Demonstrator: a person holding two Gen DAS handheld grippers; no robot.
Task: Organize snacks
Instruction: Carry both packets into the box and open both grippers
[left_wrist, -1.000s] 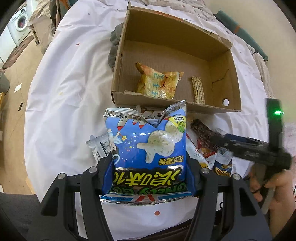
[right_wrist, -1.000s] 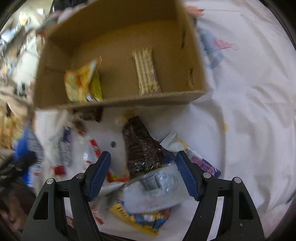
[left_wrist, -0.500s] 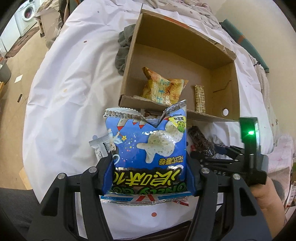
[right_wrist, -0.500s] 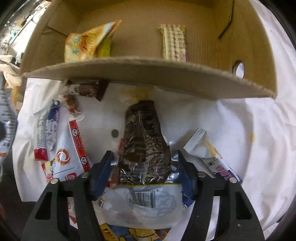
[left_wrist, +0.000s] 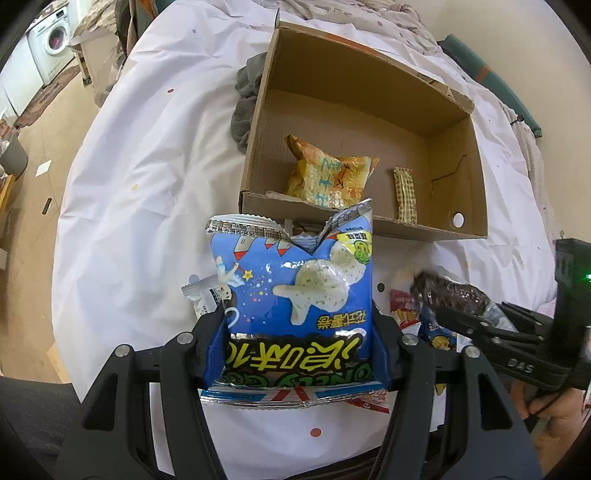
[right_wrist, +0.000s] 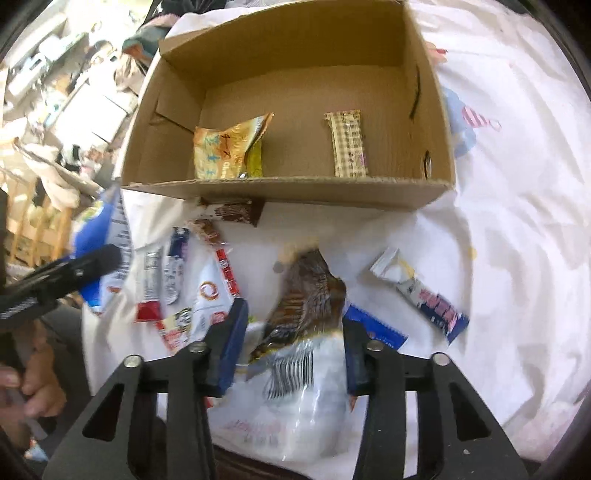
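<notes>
My left gripper (left_wrist: 297, 328) is shut on a blue puffed-snack bag (left_wrist: 295, 291) and holds it above the white cloth in front of an open cardboard box (left_wrist: 476, 177). The box holds an orange-yellow snack bag (left_wrist: 328, 175) and a checked bar (left_wrist: 404, 194). My right gripper (right_wrist: 293, 332) is shut on a dark brown and clear cookie packet (right_wrist: 308, 295), lifted above the loose snacks. The packet (left_wrist: 450, 293) and the right gripper also show at the right of the left wrist view. The box (right_wrist: 288, 192) lies ahead in the right wrist view.
Loose snacks lie on the white cloth (right_wrist: 498, 221) before the box: a brown bar (right_wrist: 232, 211), red and white packets (right_wrist: 207, 291), a white and blue bar (right_wrist: 421, 291). A grey cloth (left_wrist: 245, 107) lies left of the box. Floor and a washing machine (left_wrist: 50, 46) are far left.
My right gripper has closed on the brown cookie packet and lifted it off the pile, backing away from the box. My left gripper still holds the blue bag, shifted slightly left.
</notes>
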